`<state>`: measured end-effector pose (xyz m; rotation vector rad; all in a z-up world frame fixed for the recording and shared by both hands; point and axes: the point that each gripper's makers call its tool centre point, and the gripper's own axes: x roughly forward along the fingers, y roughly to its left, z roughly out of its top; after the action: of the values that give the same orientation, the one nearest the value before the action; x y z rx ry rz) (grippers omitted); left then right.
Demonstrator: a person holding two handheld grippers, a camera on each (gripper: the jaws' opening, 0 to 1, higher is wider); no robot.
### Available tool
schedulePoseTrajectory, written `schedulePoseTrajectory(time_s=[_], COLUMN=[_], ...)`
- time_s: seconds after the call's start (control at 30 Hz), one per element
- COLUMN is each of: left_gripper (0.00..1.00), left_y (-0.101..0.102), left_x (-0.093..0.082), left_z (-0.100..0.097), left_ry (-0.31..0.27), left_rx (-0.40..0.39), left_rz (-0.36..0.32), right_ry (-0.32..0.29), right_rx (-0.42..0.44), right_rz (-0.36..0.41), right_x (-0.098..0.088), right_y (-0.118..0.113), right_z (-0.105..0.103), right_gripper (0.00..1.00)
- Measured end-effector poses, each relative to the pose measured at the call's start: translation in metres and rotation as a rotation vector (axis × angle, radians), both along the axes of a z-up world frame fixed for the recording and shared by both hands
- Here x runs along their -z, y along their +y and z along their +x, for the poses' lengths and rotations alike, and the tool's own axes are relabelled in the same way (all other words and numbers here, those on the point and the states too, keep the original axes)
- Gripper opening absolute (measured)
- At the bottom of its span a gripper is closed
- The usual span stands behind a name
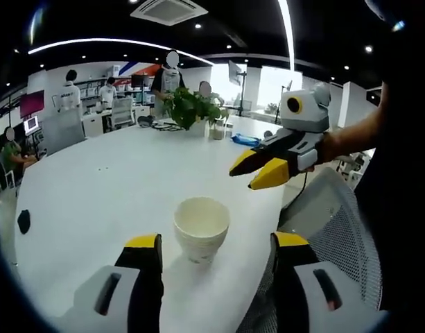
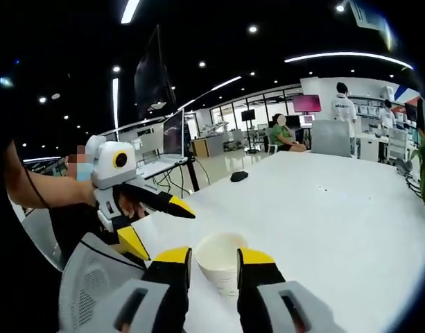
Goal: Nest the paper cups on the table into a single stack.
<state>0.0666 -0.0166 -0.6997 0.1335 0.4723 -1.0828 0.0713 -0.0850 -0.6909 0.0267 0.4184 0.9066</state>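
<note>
We see the cups lower centre on the white surface, a plant at the upper centre; left gripper and right gripper fingers apart.

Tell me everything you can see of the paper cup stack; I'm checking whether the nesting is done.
The paper cup stack is off-white, apparently plain paper, with a rolled rim and an empty inside. Faint lines around its lower wall suggest several cups nested together. It stands upright, mouth up, on the white table near the edge beside a mesh chair. The left gripper is open with the stack ahead between its jaws, apparently not touching. The right gripper also stands open, close around it.
</note>
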Motion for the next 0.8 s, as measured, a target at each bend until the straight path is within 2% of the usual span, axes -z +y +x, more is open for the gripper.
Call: schedulePoseTrajectory(time_s=[0.27,0.53,0.8], left_gripper=[0.64,0.63,0.62], left_y=[0.0,-0.003,-0.01], left_x=[0.001,0.011,0.027], left_z=[0.002,0.001,-0.002], left_ry=[-0.009,-0.005,0.012], left_rx=[-0.021,-0.016,-0.003], left_rz=[-0.015,0.008,0.026], right_ry=[0.012,0.02,0.028], right_rx=[0.032,0.039,0.012], right_rz=[0.022,-0.002,-0.029], right_x=[0.005,0.013,0.024], right_y=[-0.015,-0.022,-0.016], right_z=[-0.003,-0.004,-0.004], right_gripper=[0.39,0.4,0.41])
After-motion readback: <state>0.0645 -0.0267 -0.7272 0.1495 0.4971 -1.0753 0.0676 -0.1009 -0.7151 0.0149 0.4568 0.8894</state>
